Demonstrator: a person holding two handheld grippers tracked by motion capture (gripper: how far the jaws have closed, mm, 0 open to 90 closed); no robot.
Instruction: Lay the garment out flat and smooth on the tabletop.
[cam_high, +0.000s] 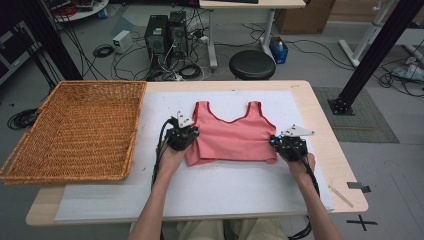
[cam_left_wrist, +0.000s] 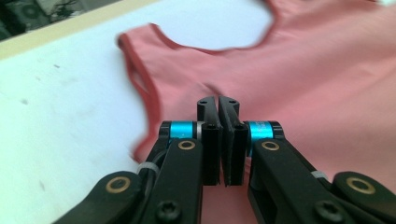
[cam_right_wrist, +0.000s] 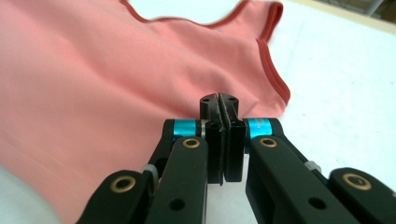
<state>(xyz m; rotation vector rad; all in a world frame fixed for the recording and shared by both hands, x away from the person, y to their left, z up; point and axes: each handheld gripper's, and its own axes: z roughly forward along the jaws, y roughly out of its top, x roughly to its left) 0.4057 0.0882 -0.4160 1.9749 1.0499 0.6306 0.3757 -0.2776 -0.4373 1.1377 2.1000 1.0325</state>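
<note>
Overhead, wicker basket (cam_high: 75, 130) beside pink top (cam_high: 230, 135), gripper views omit it

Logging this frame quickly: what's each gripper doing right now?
Left gripper: jaws shut, over the pink top; a pinch of fabric cannot be told.
Right gripper: jaws shut at the top's side edge; grip cannot be told.

top's hem (cam_high: 230, 161) | folded under | cloth between left claw (cam_left_wrist: 218, 105) possibly pinched, unclear

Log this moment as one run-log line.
left gripper: shut at pink top left edge | right gripper: shut at right edge | top flat on table | basket left
</note>
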